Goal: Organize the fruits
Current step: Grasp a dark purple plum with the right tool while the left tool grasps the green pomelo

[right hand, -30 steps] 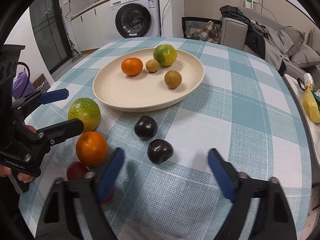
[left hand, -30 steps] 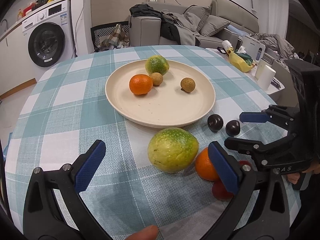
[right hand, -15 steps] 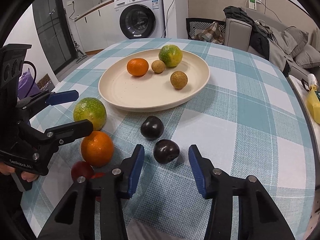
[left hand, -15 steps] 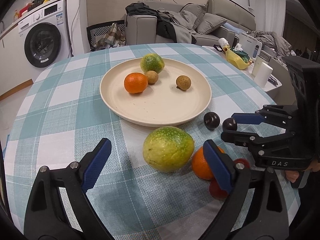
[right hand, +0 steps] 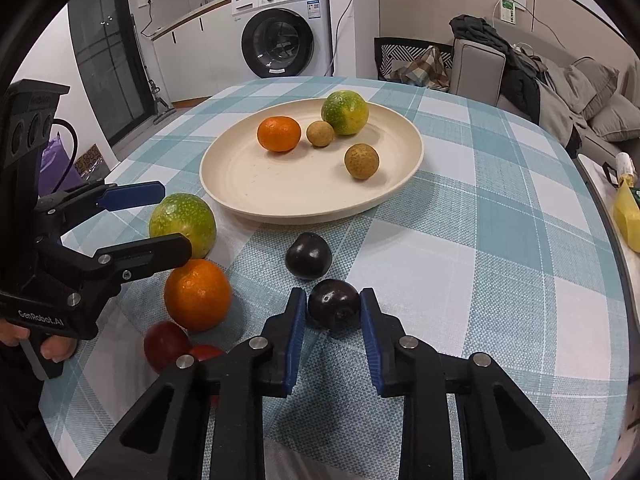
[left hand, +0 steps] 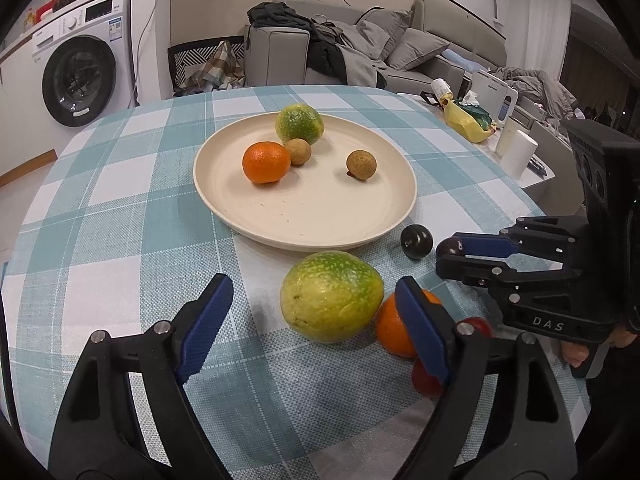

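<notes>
Not much lettering can be made out here. On the side of the right tongs [left hand: 448, 258], seen from the left wrist camera, white capitals spell "DAS" on the black body. On the side of the left tongs [right hand: 160, 220], seen from the right wrist camera, small white print reads "GenRobot.AI". The washing machine [right hand: 286, 28] carries a label and panel markings, and a green-and-white sticker sits on the wall outlet [right hand: 507, 8], but all of that is too small to read.
</notes>
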